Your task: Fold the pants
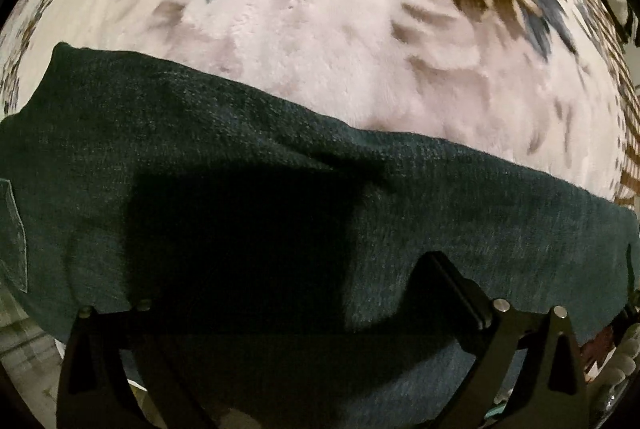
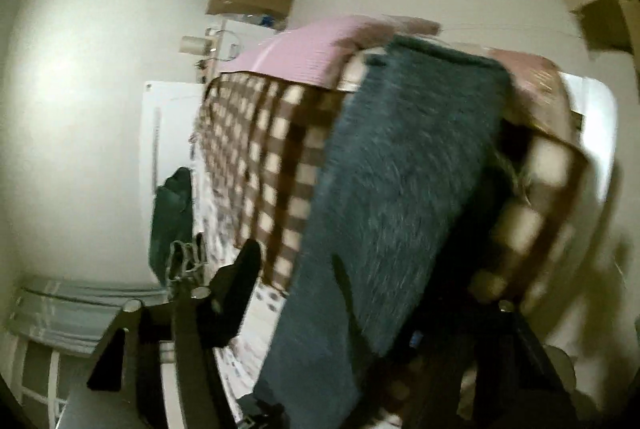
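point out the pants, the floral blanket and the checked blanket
pants point(image 1: 460, 197), left wrist view, on the dark green fabric right of the shadow
floral blanket point(image 1: 320, 41), left wrist view, on its pale plush middle
checked blanket point(image 2: 276, 157), right wrist view, on the brown-and-cream squares

A: The dark green pants point(image 1: 280, 157) drape over the left gripper point(image 1: 288, 289), hiding its left finger's tip.

B: The right wrist view is smeared; pants point(image 2: 400, 189) cover the right gripper point(image 2: 360, 293), so its grip is unclear
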### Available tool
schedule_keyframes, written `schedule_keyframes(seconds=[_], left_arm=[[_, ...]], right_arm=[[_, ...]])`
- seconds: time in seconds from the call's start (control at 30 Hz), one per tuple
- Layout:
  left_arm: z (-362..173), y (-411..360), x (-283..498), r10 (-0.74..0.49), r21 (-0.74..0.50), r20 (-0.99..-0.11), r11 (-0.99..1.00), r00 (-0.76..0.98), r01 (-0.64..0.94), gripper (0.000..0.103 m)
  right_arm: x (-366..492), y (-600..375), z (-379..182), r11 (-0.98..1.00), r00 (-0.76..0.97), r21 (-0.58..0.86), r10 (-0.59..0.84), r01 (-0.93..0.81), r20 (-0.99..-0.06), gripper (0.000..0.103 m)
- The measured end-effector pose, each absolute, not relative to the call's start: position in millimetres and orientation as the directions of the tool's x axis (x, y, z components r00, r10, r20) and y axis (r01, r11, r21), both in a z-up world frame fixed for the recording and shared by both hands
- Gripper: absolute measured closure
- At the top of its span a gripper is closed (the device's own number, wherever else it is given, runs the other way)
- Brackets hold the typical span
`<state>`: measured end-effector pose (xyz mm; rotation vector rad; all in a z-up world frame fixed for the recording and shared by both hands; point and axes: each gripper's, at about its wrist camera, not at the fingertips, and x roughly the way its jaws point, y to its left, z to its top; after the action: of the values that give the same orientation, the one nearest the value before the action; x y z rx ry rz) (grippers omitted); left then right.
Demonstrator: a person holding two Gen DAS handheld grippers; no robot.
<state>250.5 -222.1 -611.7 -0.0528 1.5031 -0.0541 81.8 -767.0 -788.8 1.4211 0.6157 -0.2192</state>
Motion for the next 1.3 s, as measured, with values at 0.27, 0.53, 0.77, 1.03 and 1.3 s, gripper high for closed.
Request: schedule_keyframes(seconds=[0.27,0.53,0.77,1.03,1.3], left_arm=[[-608.0,-228.1,239.7,-0.022,-0.024,-0.994,1.000,0.104,-0.019,0.000],[-540.4,-256.7,225.9,0.088,0.096,-0.963,0.995,0.256,0.018,0.000],[-503.9,-254.5,206.3,0.023,0.034,-0.962,0.999,0.274,0.035,0.000],[-486.4,-209.4,214.4,-0.003,0.006,-0.962,0.999,0.274,0.032,0.000],[-472.0,-135.4,208.6,-0.011,-0.023,-0.959,0.999,0.283,-0.039,0.000]], right_arm=[[112.9,-783.7,-792.2,0.197,0.780,0.807,0.211,0.557,-0.590,0.076],[117.6,-765.8,-729.4,0.401,0.690,0.678,0.140,0.617,-0.710,0.096],[134.1,-718.0,-665.9,0.513,0.685,0.634,0.115,0.579,-0.719,0.096],[156.6,-637.5,-606.6,0.615,0.697,0.614,0.140,0.496,-0.703,0.096],[183.2,-508.1,-587.7,0.727,0.648,0.571,0.230,0.382,-0.727,0.096]])
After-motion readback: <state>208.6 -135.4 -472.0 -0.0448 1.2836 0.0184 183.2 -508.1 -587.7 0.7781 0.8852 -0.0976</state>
